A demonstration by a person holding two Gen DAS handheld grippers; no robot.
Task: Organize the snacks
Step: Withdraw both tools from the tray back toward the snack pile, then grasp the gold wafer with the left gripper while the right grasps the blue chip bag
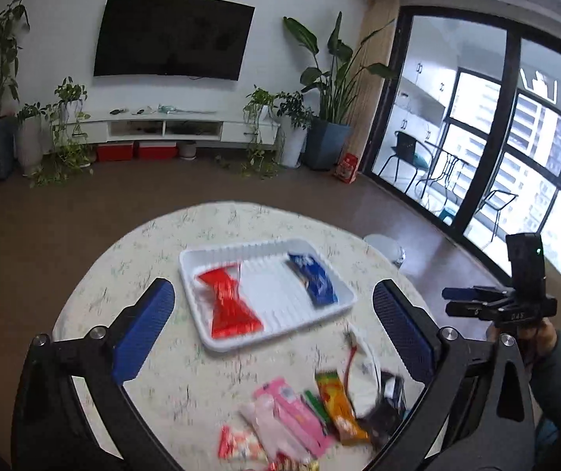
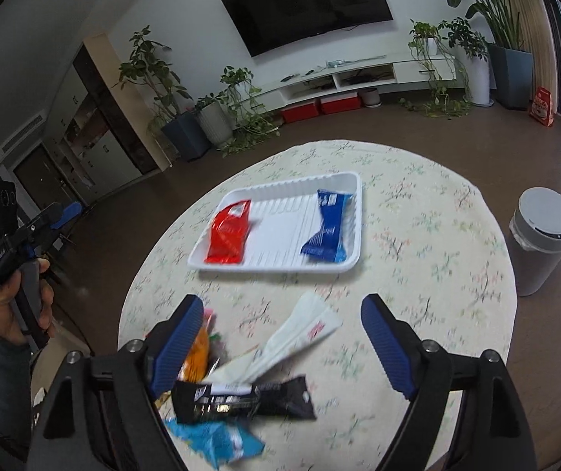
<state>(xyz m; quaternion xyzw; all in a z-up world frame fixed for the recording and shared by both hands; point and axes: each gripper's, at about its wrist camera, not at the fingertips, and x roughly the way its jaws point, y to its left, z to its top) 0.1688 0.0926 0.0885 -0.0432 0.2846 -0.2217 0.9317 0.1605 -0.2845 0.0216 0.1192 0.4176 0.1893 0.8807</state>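
Note:
A white tray (image 1: 217, 343) (image 2: 280, 231) lies on the round table. It holds a red packet (image 1: 229, 306) (image 2: 229, 235) at its left end and a blue packet (image 1: 314, 280) (image 2: 329, 227) at its right end. Loose snacks lie nearer me: a pink packet (image 1: 292, 412), an orange one (image 1: 339, 404) (image 2: 196, 353), a white one (image 1: 363, 373) (image 2: 300, 333), a black one (image 2: 241, 396) and a light blue one (image 2: 217, 439). My left gripper (image 1: 272, 288) hangs open and empty above the tray's near side. My right gripper (image 2: 282, 302) is open and empty over the loose pile.
The table wears a floral cloth (image 2: 418, 235). A grey lidded bin (image 2: 543, 235) stands on the floor beside it, at the right. Plants, a wall TV and a low cabinet line the far wall. Glass doors (image 1: 476, 137) are on the right.

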